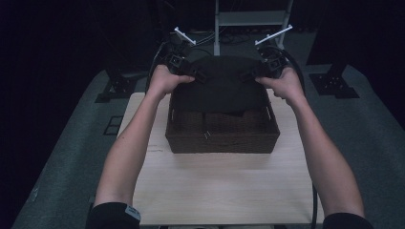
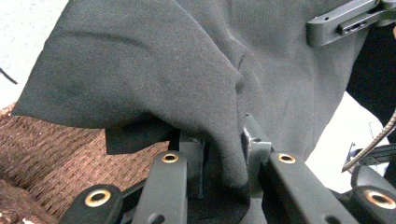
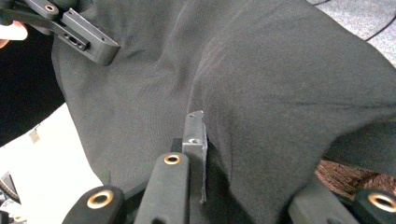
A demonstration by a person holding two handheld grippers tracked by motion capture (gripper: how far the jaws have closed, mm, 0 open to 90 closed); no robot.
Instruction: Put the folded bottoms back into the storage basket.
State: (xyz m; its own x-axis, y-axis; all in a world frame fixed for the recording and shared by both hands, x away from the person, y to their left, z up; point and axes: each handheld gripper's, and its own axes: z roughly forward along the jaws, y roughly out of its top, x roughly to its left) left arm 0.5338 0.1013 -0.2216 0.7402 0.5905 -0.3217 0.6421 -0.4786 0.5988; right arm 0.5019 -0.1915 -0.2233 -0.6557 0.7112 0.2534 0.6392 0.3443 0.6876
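Above the wicker basket (image 1: 222, 136) both my tongs, left (image 1: 199, 76) and right (image 1: 247, 75), clamp the black cloth (image 1: 220, 86); lowering it inside remains.

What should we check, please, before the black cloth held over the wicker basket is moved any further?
1. Left gripper clamped on the black cloth: ok; the left gripper view shows fabric pinched between its jaws.
2. Right gripper clamped on the cloth: ok; the right gripper view shows fabric bunched between its jaws.
3. Cloth spread between the two grippers: ok, stretched across in the high view.
4. Cloth positioned over the wicker basket: ok; it hangs above the far half.
5. Cloth's lower edge free of the basket rim: cannot tell; it droops inside.
6. Basket sitting squarely on the table: ok.
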